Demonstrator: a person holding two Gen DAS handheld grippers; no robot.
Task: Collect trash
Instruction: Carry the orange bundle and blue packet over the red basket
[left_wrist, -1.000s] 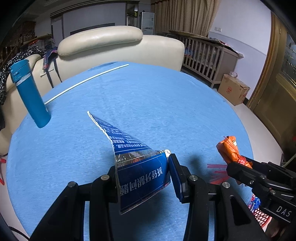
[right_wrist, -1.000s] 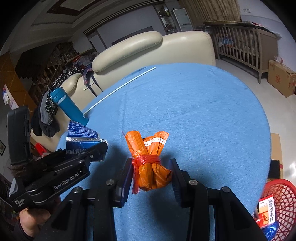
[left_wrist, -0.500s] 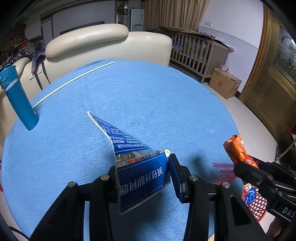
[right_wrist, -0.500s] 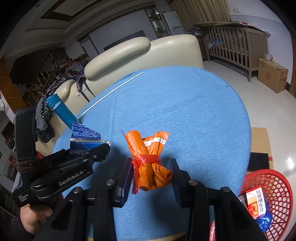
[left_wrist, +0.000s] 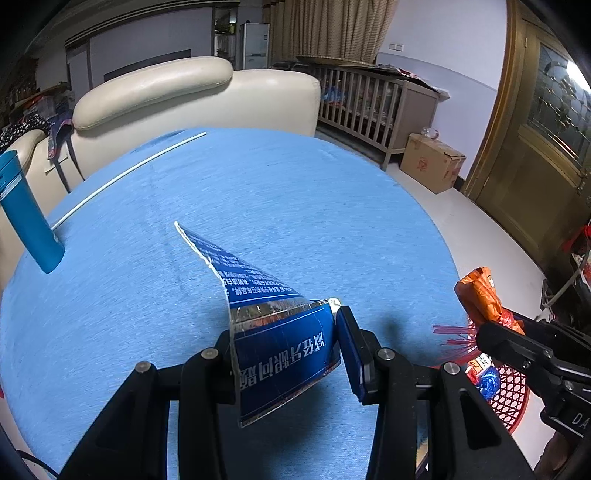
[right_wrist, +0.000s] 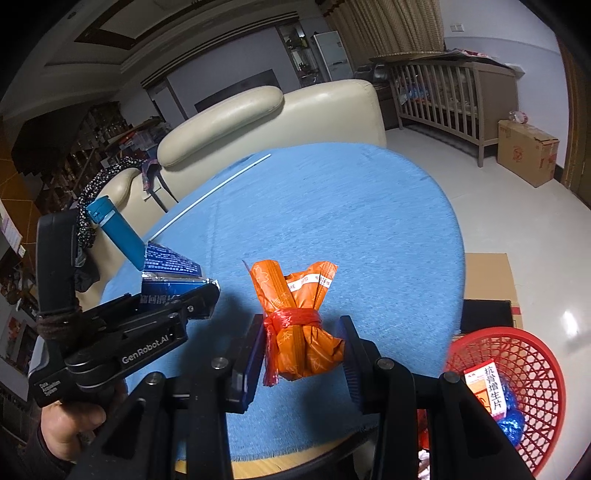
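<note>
The left gripper (left_wrist: 286, 354) is closed on a torn blue foil packet with white printed lettering (left_wrist: 280, 347); the packet sits squeezed between its two pads, its ripped flap curling up and away over the round table covered in blue cloth (left_wrist: 258, 192). The right gripper (right_wrist: 301, 350) is clamped on a bundle of orange sachets tied round the middle with a red plastic strip (right_wrist: 299, 321), which stands upright between its pads, the tops fanning out above them.

Both loads hang above the near edge of the table. Just beyond that edge, low on the right, sits a red plastic mesh basket (right_wrist: 535, 354) on the floor, already holding a small red and white box and something in shiny blue wrap.

On the table's far left stands a tall teal flask (left_wrist: 26, 218), and a thin white rod (left_wrist: 125, 177) lies along the far rim. Behind are a cream leather sofa (left_wrist: 192, 96), a wooden slatted crib (left_wrist: 373, 107) and a brown cardboard box (left_wrist: 430, 162). A hand (right_wrist: 70, 424) grips the left tool's handle.
</note>
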